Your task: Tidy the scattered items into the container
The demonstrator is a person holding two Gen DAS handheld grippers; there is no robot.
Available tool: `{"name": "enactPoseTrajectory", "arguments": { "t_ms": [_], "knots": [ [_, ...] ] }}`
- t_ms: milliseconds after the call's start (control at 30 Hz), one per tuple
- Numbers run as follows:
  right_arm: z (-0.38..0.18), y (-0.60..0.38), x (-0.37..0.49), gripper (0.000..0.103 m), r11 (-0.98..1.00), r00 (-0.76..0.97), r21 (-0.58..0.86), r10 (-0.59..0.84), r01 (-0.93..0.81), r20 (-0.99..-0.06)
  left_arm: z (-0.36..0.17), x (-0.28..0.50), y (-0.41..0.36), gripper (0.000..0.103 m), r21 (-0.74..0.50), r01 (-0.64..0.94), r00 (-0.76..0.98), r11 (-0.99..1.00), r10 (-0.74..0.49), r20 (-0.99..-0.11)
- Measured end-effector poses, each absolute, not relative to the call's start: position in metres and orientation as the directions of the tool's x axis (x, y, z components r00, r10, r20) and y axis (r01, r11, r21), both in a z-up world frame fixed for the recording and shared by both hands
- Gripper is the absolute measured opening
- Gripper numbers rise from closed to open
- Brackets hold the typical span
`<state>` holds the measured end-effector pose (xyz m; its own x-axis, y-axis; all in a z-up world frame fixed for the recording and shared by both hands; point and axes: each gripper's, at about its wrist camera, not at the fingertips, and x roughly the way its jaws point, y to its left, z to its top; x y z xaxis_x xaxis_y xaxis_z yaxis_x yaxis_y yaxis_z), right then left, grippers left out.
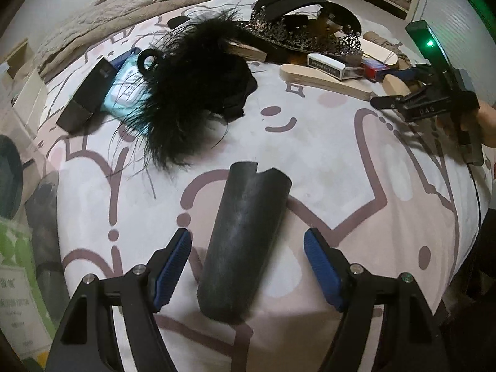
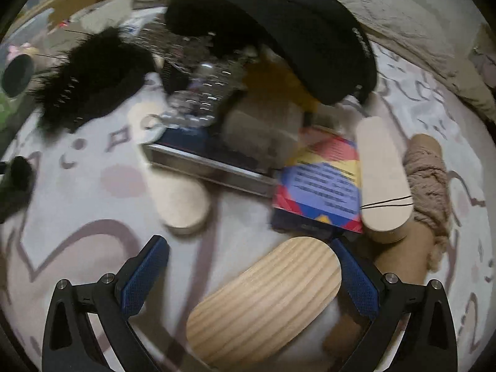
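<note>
In the left wrist view a dark cylinder-shaped case (image 1: 245, 238) lies on the patterned bedspread (image 1: 325, 142) between the open blue-padded jaws of my left gripper (image 1: 246, 259), not gripped. A black feather piece (image 1: 186, 93) lies beyond it. My right gripper (image 1: 400, 100) shows at the right edge there. In the right wrist view my right gripper (image 2: 252, 268) is open around a rounded wooden block (image 2: 266, 297); its right pad is close to the block. Other wooden blocks (image 2: 383, 176), a colourful box (image 2: 322, 186) and a black cap (image 2: 313, 40) lie ahead.
A dark box (image 1: 86, 93), a blue packet (image 1: 127, 83), a beaded tiara (image 1: 303, 34) and a white box (image 1: 325, 65) lie scattered. Beige yarn (image 2: 427, 183) lies right. A metal-edged tray (image 2: 210, 164) sits mid-pile. Boxes and a green package (image 1: 15, 248) stand left of the bed.
</note>
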<state>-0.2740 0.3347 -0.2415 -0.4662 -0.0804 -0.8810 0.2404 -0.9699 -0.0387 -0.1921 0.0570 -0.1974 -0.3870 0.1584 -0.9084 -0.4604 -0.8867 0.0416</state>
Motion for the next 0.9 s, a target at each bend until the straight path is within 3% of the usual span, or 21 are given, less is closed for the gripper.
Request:
{"name": "enactPoseTrajectory", "arguments": {
  "t_ms": [200, 533, 767, 900],
  "knots": [
    [-0.234, 0.31, -0.251, 0.103, -0.915, -0.396, 0.144, -0.299, 0.377, -0.868, -0.193, -0.189, 0.061, 0.075, 0.03, -0.534, -0.384, -0.845, 0.211, -0.899],
    [-0.23, 0.238, -0.183, 0.103, -0.713, -0.215, 0.129, -0.372, 0.69, -0.903, -0.19, -0.177, 0.051, 0.075, -0.077, -0.555, -0.306, -0.828, 0.289, -0.907],
    [-0.21, 0.224, -0.143, 0.103, -0.63, -0.188, 0.111, -0.388, 0.768, -0.902, -0.198, -0.159, 0.044, 0.075, -0.054, -0.57, -0.288, -0.82, 0.261, -0.921],
    [-0.197, 0.237, -0.136, 0.103, -0.659, -0.227, 0.101, -0.393, 0.745, -0.891, -0.195, -0.156, 0.042, 0.075, -0.109, -0.566, -0.258, -0.817, 0.301, -0.918]
  ]
}}
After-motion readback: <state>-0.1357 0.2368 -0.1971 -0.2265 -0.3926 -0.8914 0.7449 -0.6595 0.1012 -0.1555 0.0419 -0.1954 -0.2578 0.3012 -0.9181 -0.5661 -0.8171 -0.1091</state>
